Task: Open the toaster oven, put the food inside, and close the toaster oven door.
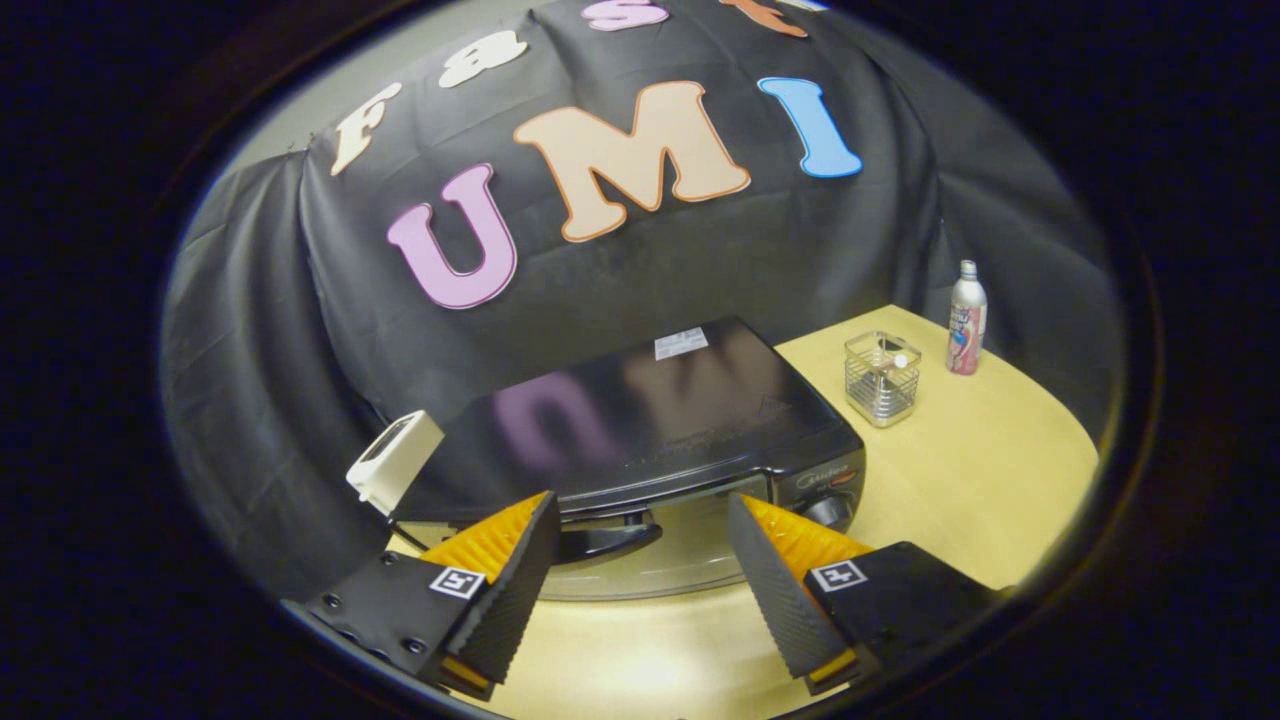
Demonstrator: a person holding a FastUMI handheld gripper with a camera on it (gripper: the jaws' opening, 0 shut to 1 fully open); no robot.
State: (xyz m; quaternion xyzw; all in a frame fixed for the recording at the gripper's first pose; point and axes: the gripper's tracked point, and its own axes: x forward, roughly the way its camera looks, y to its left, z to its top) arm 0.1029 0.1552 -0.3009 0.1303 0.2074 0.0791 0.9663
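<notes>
A black toaster oven (650,410) sits on the pale wooden table (980,470), and I look down on its glossy top. Its glass door (680,565) faces me and looks shut. The dark handle (605,540) runs along the door's upper edge. My gripper (643,498) hovers open just in front of the oven. The left finger (515,580) is beside the handle's left end. The right finger (770,580) is by the control knob (828,510). Nothing is between the fingers.
A small white box-like object (395,460) stands at the oven's left rear corner. To the oven's right stand a clear container in a wire frame (882,378) and a slim bottle (966,318). Bare tabletop stretches right of the oven.
</notes>
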